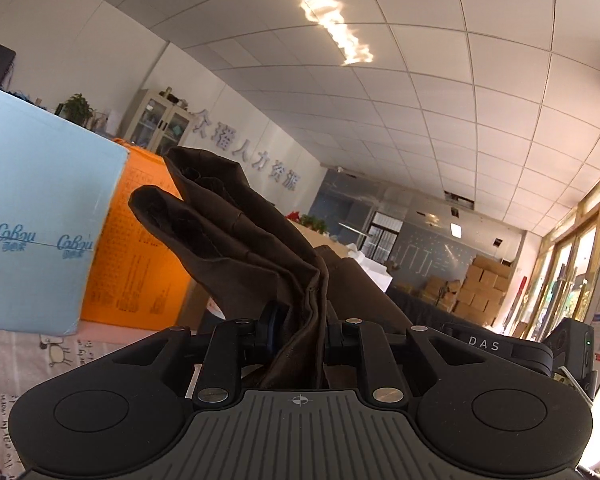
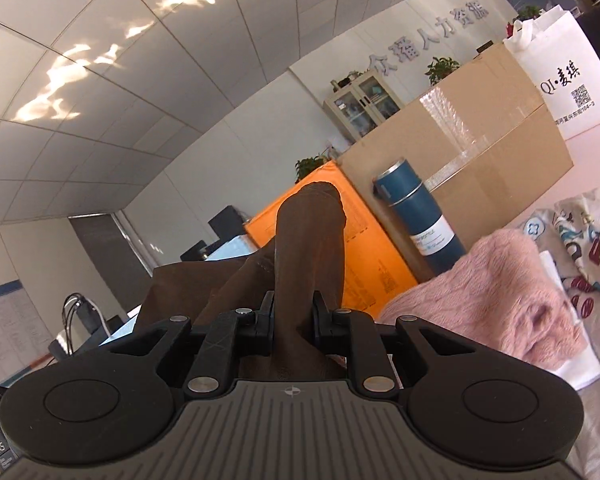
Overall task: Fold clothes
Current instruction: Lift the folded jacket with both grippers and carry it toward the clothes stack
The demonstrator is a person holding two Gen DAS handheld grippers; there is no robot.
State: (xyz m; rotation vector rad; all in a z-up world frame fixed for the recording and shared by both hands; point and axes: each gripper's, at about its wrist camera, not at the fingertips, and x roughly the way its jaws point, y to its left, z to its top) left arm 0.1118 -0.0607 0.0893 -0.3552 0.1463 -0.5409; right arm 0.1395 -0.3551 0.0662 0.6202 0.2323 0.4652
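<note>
The left tongs (image 1: 298, 334) pinch a brown cloth (image 1: 236, 232) tight. The right tongs (image 2: 293, 316) squeeze the same brown cloth, near a fluffy pink sweater (image 2: 500, 292).

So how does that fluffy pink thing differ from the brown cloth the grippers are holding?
The pink sweater is fuzzy and lies heaped on the table; the brown garment is smooth and held up in the air. The left gripper and right gripper both clamp the brown one; nothing grips the pink one. Both are clothes.
</note>
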